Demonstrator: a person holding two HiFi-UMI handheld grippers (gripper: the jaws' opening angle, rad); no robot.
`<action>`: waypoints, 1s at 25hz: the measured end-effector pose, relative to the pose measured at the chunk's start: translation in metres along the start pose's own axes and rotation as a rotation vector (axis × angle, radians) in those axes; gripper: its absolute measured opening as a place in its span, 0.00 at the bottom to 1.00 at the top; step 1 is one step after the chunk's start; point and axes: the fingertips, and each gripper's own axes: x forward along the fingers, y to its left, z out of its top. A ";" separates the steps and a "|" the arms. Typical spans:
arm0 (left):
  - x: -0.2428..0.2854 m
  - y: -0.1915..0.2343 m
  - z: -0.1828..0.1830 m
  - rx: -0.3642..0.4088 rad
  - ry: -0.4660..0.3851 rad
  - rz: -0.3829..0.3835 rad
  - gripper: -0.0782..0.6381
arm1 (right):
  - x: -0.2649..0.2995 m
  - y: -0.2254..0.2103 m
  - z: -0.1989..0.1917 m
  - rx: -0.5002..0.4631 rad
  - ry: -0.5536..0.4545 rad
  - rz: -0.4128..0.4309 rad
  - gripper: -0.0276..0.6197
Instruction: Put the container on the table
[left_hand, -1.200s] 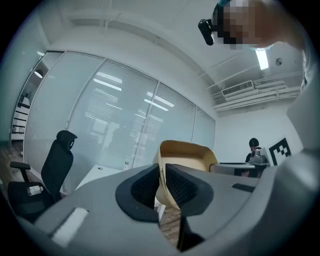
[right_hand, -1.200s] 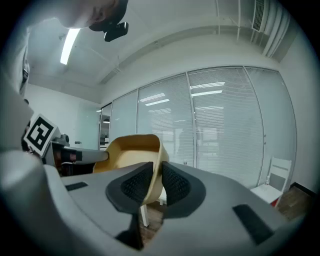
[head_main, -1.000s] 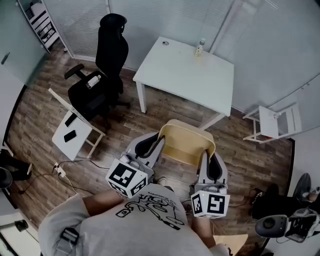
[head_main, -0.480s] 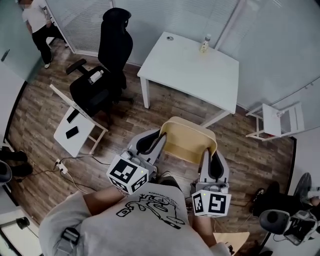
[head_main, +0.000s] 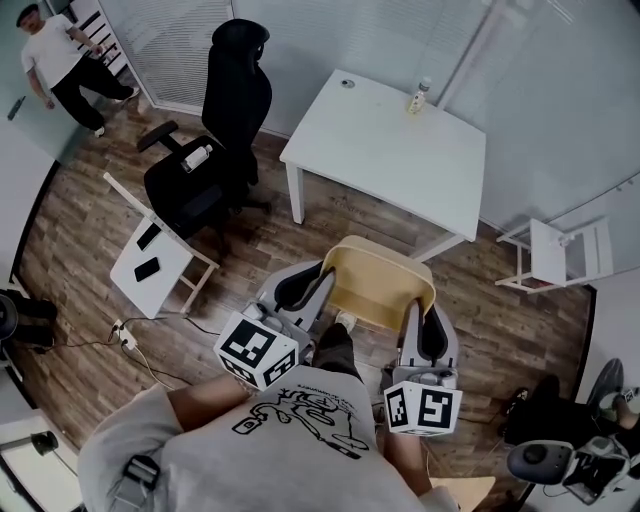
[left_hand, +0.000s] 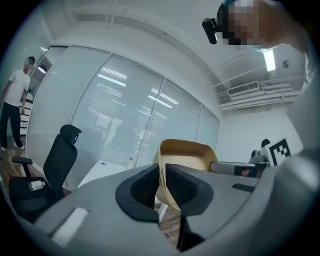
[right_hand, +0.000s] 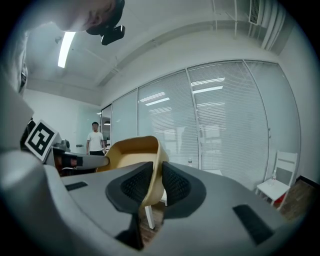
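A tan plastic container (head_main: 378, 284) hangs in the air in front of me, held by both sides. My left gripper (head_main: 307, 287) is shut on its left rim (left_hand: 161, 186). My right gripper (head_main: 426, 336) is shut on its right rim (right_hand: 153, 185). The white table (head_main: 395, 150) stands ahead of the container, across a strip of wooden floor. In the left gripper view the container (left_hand: 187, 160) rises between the black pads, and the table (left_hand: 102, 171) shows low behind them. In the right gripper view the container (right_hand: 129, 152) opens toward the left.
A small bottle (head_main: 420, 95) stands at the table's far edge. A black office chair (head_main: 215, 130) is left of the table, a white folding chair (head_main: 555, 252) to its right, a low white stand (head_main: 152, 265) at the left. A person (head_main: 60, 65) walks at far left.
The view has moved toward the table with the container still held between both grippers. The person at the far left has stepped further into view.
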 end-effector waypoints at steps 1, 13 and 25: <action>0.005 0.001 0.001 0.002 0.000 -0.001 0.16 | 0.004 -0.004 0.000 0.004 -0.001 -0.001 0.12; 0.113 0.000 0.013 0.022 0.013 -0.013 0.16 | 0.067 -0.090 0.007 0.036 -0.009 -0.017 0.12; 0.232 -0.016 0.017 0.018 0.015 0.004 0.16 | 0.126 -0.195 0.021 0.039 -0.018 -0.001 0.12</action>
